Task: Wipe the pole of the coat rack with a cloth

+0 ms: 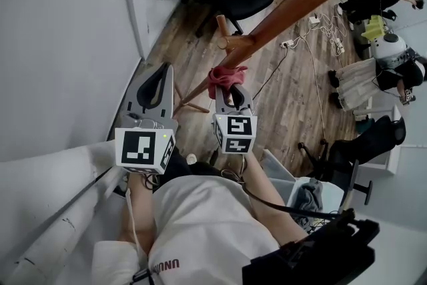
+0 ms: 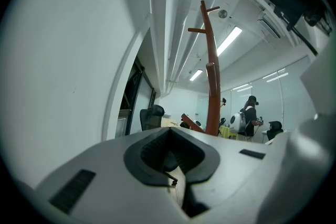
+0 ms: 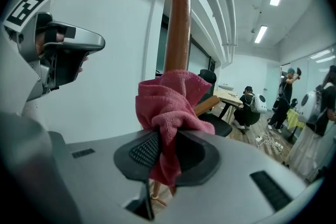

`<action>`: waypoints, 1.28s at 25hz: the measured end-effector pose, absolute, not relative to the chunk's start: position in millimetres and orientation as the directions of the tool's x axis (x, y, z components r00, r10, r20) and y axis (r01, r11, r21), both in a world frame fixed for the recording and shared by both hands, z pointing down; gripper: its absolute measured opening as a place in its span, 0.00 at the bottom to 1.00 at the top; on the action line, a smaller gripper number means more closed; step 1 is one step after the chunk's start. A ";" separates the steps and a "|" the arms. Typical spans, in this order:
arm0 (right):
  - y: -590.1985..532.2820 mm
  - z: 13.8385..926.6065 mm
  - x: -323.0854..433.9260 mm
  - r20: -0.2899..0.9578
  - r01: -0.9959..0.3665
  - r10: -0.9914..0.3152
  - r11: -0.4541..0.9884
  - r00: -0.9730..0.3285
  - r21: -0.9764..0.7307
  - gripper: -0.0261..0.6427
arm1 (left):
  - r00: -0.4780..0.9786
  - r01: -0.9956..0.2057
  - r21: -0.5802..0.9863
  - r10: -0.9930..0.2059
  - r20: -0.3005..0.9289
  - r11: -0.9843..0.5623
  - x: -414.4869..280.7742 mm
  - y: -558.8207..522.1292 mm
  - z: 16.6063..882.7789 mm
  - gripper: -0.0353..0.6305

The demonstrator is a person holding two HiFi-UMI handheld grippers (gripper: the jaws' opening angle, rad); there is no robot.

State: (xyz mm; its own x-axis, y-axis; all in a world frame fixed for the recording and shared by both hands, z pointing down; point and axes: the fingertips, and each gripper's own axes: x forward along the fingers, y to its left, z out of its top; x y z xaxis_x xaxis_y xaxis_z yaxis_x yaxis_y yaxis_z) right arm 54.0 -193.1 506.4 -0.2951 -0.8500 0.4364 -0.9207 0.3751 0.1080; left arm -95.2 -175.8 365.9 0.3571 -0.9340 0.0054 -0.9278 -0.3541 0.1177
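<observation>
I am squeezing my right gripper (image 1: pixel 230 91) on the pink cloth (image 3: pixel 169 99) against the pole (image 3: pixel 181 23) at 12 o'clock, so I think I am wiping and needing to slide along it, pressing firmly, while my left gripper (image 1: pixel 165 71) is hanging closed and empty at 9 o'clock.

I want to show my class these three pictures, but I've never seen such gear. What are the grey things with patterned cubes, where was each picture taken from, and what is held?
A person holds a two-jaw gripper in each hand; the cubes are part of them. One picture comes from a camera on the person's head, looking down at a wooden floor. The other two come from cameras riding on the grippers. The right gripper has its jaws shut on a pink cloth, at the coat rack's brown pole. The left gripper is shut and empty.
</observation>
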 end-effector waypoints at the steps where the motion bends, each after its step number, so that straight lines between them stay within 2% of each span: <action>1: -193.0 508.3 54.0 0.441 -0.920 -0.848 0.376 -0.294 0.108 0.15 | 0.357 -0.928 0.117 -0.934 0.005 -0.354 -95.6 -176.0 366.4 0.07; 25: -188.3 521.4 55.1 0.485 -0.903 -0.818 0.412 -0.310 0.118 0.15 | 0.350 -0.932 0.113 -0.936 0.029 -0.345 -91.0 -175.7 372.7 0.07; 32: -178.2 501.3 60.9 0.430 -0.895 -0.828 0.436 -0.359 0.091 0.15 | 0.349 -0.933 0.107 -0.937 0.027 -0.344 -82.7 -170.2 370.4 0.07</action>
